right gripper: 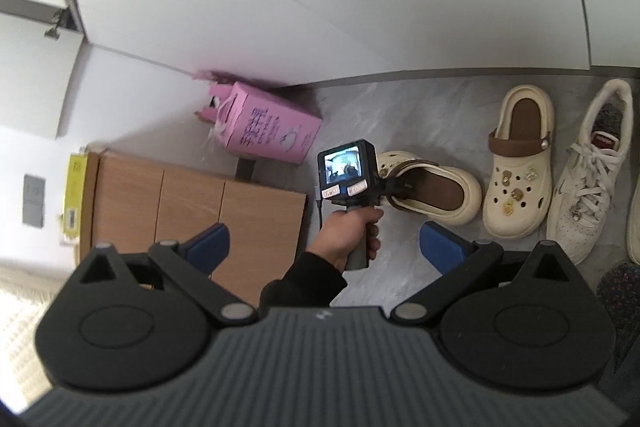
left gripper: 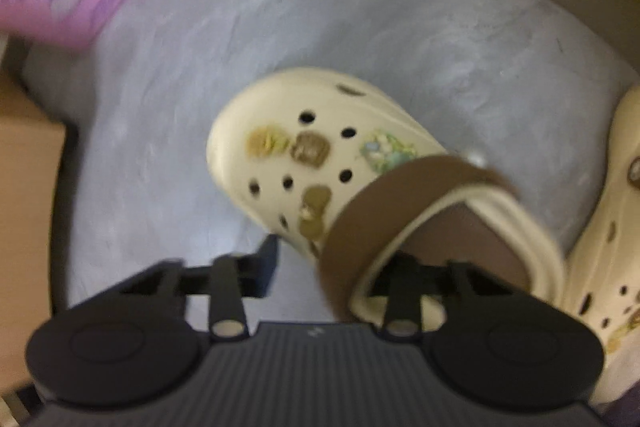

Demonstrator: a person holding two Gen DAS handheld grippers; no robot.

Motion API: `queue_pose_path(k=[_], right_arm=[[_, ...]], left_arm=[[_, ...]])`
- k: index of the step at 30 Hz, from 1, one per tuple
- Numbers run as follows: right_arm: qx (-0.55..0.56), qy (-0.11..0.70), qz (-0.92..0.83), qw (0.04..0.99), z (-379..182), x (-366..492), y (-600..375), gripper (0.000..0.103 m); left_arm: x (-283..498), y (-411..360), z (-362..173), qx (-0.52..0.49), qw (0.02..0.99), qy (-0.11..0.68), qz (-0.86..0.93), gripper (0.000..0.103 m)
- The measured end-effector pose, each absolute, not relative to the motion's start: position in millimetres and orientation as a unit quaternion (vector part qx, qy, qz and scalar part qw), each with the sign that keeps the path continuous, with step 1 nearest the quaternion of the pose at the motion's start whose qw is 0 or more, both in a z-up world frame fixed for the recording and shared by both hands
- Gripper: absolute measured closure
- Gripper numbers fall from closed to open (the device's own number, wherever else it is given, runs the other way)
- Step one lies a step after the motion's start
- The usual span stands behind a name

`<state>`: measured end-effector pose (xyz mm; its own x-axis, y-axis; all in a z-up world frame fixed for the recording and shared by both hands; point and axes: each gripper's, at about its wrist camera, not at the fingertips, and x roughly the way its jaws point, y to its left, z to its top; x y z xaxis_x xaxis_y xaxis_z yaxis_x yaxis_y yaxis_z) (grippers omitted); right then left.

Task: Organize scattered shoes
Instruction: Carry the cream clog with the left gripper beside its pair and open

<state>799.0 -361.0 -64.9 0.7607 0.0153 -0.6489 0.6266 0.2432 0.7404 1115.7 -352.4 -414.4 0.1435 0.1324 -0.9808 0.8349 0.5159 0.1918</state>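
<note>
A cream clog (right gripper: pixel 430 193) with a brown strap is being held by the left gripper (right gripper: pixel 394 187), whose fingers are being closed across the wall of the shoe's opening near the strap, one finger inside the shoe and one outside, as the left wrist view shows. The clog is being kept tilted on its side, sole turned away, with its long axis running sideways across the floor (right gripper: pixel 400 107), toe toward the pink box (right gripper: pixel 272 131) and heel toward its mate. The matching clog (right gripper: pixel 518 171) is lying flat just beside it, its long axis at roughly a right angle, heel to the wall and toe toward the viewer, with a white sneaker (right gripper: pixel 588 175) being kept in line on its far side. The held clog is therefore being carried crosswise to that row, and the coming placement is being judged to turn on swinging its long axis parallel with the mate's and setting it down sole-first beside it. The left hand (right gripper: pixel 352 231) is the nearer one, being already on the shoe; the right gripper (right gripper: pixel 324 247) is being held back above the floor with its blue pads spread wide and nothing between them. A wooden cabinet (right gripper: pixel 192 199) is standing to the left of the box.
</note>
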Motion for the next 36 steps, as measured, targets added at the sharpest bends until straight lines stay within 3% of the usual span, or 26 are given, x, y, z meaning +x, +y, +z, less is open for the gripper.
queue_pose_path(k=[12, 16, 21, 24, 28, 36], right_arm=[[0.580, 0.270, -0.179, 0.747, -54, 783, -361, 0.000], [0.578, 0.265, -0.181, 0.750, -51, 775, -365, 0.000], [0.555, 0.276, -0.181, 0.764, -47, 778, -370, 0.000], [0.533, 0.288, -0.174, 0.777, -44, 783, -371, 0.000], [0.525, 0.298, -0.162, 0.780, -42, 783, -367, 0.000], [0.513, 0.303, -0.168, 0.786, -36, 772, -357, 0.000]], left_arm=[[1125, -267, -387, 0.253, 0.650, 0.682, -0.221, 0.091], [1130, -254, -374, 0.199, 0.667, 0.686, -0.212, 0.090], [1111, -246, -344, 0.223, 0.712, 0.620, -0.242, 0.062], [1091, -238, -318, 0.246, 0.718, 0.602, -0.248, 0.034], [1072, -220, -284, 0.223, 0.714, 0.613, -0.255, 0.017], [1024, -167, -196, 0.187, 0.722, 0.613, -0.259, 0.010]])
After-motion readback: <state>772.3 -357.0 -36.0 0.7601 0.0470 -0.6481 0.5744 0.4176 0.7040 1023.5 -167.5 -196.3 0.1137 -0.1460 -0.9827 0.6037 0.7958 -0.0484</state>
